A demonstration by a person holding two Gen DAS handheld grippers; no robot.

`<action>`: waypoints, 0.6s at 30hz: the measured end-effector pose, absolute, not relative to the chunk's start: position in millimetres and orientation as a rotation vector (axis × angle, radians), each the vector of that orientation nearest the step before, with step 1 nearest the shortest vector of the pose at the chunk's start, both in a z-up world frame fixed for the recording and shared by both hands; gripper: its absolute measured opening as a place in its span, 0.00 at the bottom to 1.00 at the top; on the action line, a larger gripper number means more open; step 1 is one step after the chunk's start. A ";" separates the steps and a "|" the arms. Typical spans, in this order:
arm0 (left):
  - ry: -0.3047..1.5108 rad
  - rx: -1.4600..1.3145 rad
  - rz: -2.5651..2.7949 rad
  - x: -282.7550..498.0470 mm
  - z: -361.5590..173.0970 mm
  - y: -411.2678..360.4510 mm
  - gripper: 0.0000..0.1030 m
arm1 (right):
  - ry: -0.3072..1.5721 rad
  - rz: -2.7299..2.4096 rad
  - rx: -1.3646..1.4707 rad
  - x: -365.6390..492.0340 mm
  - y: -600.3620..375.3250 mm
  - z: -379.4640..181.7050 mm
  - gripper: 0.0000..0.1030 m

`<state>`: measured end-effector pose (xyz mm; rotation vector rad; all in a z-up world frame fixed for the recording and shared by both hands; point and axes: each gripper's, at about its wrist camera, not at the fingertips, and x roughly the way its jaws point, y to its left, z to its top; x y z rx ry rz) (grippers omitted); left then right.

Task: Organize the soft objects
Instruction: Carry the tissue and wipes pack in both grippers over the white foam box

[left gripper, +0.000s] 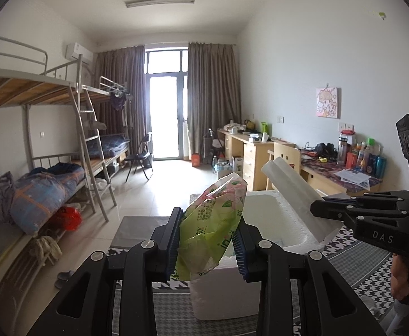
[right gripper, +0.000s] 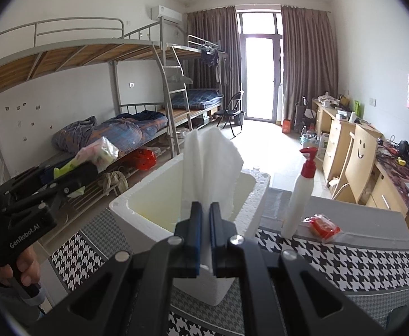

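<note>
Over a white foam box [right gripper: 137,204] on the table [right gripper: 344,254], the left tool [left gripper: 208,240] clenches a crumpled green bag [left gripper: 212,218] and the right tool [right gripper: 205,224] pinches folded white tissue [right gripper: 210,165], both seemingly poised for dropping inside.

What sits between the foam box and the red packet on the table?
The white pump bottle stands upright between the foam box and the red packet, seen in the right wrist view.

White rectangular foam box [right gripper: 137,196] on houndstooth-patterned tablecloth [right gripper: 344,257]; white red-capped pump bottle [right gripper: 299,196] right of box, red sealed packet [right gripper: 323,226] beyond.
</note>
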<state>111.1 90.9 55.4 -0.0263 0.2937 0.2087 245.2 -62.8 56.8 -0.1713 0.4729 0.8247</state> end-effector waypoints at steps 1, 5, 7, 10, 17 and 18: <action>0.294 -0.028 0.212 110.7 54.8 92.2 0.34 | 0.475 0.827 -0.168 246.0 -60.9 57.5 0.08; 0.302 -0.044 0.221 109.4 51.1 99.4 0.34 | 0.482 0.832 -0.169 247.9 -53.4 57.5 0.08; 0.299 -0.051 0.224 107.0 50.1 102.4 0.34 | 0.487 0.835 -0.177 248.4 -47.6 56.7 0.08; 0.295 -0.056 0.231 104.7 50.8 105.8 0.34 | 0.498 0.841 -0.186 249.8 -39.5 54.3 0.08; 0.302 -0.067 0.234 104.0 48.4 108.2 0.34 | 0.531 0.842 -0.185 259.2 -29.5 47.4 0.08; 0.302 -0.069 0.233 103.4 48.0 109.5 0.34 | 0.538 0.844 -0.184 260.6 -28.5 46.5 0.08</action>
